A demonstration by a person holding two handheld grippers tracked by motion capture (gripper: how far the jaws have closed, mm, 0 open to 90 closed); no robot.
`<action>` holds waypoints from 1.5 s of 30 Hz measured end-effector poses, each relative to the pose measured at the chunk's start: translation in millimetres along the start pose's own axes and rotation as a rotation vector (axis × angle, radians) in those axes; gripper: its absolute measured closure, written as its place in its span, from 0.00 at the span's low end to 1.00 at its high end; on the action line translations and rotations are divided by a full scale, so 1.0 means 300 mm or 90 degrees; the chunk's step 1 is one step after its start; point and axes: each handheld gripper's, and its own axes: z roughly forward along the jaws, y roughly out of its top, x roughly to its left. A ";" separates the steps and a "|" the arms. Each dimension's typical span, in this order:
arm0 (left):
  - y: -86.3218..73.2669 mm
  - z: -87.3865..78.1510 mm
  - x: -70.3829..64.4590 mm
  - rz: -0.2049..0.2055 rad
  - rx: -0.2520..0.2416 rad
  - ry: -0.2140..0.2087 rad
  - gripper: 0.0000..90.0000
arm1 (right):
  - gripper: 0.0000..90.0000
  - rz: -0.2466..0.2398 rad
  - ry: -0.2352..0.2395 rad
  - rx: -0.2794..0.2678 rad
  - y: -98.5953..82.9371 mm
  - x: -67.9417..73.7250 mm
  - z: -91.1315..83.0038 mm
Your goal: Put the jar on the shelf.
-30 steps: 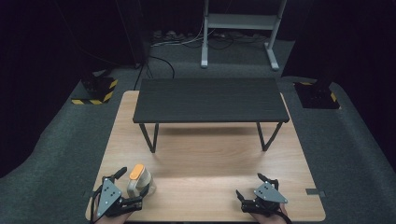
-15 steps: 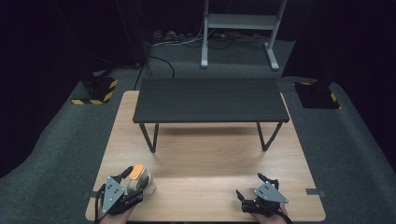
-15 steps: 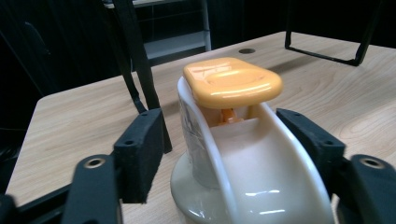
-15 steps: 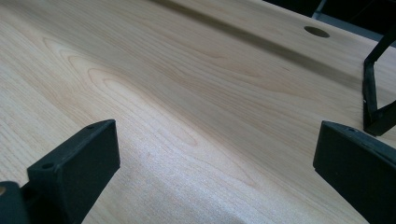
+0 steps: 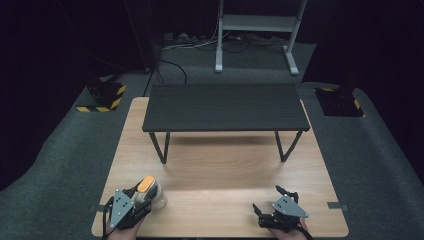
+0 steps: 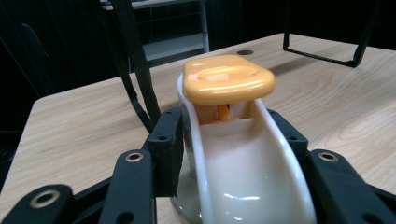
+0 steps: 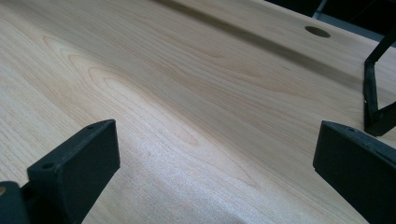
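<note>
A small table [image 5: 225, 106] stands on the back half of the bench [image 5: 220, 170]. The bottle [image 5: 150, 192] sits between the left tool's [image 5: 137, 197] jaws at the front left corner. The right tool [image 5: 272, 205] is at the front right.

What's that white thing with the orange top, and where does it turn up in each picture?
High view: the white bottle with the orange cap sits bottom left, at the left gripper.
Left gripper view: centre, between the jaws.
Right gripper view: not in it.
Shared landmark: the black shelf's legs.
</note>
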 end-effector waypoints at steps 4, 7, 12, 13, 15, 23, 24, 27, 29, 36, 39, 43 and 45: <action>-0.001 0.000 0.007 -0.015 -0.004 -0.010 0.62 | 0.00 -0.001 -0.001 0.005 0.001 0.001 0.002; 0.001 0.002 0.010 -0.010 -0.004 -0.017 0.62 | 0.00 -0.002 -0.001 0.010 0.001 -0.001 0.004; 0.014 0.006 0.008 0.005 0.000 -0.024 0.64 | 0.00 0.004 -0.001 0.015 0.002 -0.003 0.005; 0.014 0.006 0.008 0.005 0.000 -0.024 0.63 | 0.00 0.004 -0.001 0.015 0.002 -0.003 0.005; 0.015 0.008 0.010 -0.001 -0.003 -0.033 0.64 | 0.00 0.005 0.000 0.014 0.002 -0.004 0.005; 0.055 0.000 0.011 -0.018 -0.024 -0.060 0.64 | 0.00 0.004 0.001 0.013 0.001 -0.004 0.005; 0.063 0.000 0.009 -0.017 -0.025 -0.063 0.64 | 0.00 0.004 0.001 0.014 0.002 -0.004 0.005; 0.079 -0.002 0.007 -0.012 -0.029 -0.067 0.64 | 0.00 0.004 0.002 0.013 0.001 -0.004 0.005; 0.097 -0.003 0.004 -0.012 -0.035 -0.071 0.64 | 0.00 0.003 0.002 0.014 0.002 -0.003 0.005; 0.177 -0.005 -0.011 -0.002 -0.061 -0.089 0.64 | 0.00 0.004 0.002 0.012 0.001 -0.004 0.004; 0.207 -0.001 -0.016 0.001 -0.070 -0.094 0.64 | 0.00 0.004 0.002 0.012 0.001 -0.004 0.004; 0.245 0.007 -0.022 0.007 -0.079 -0.102 0.64 | 0.00 0.005 0.003 0.011 0.001 -0.005 0.003; 0.264 0.013 -0.026 0.010 -0.082 -0.106 0.64 | 0.00 0.006 0.004 0.010 0.001 -0.005 0.003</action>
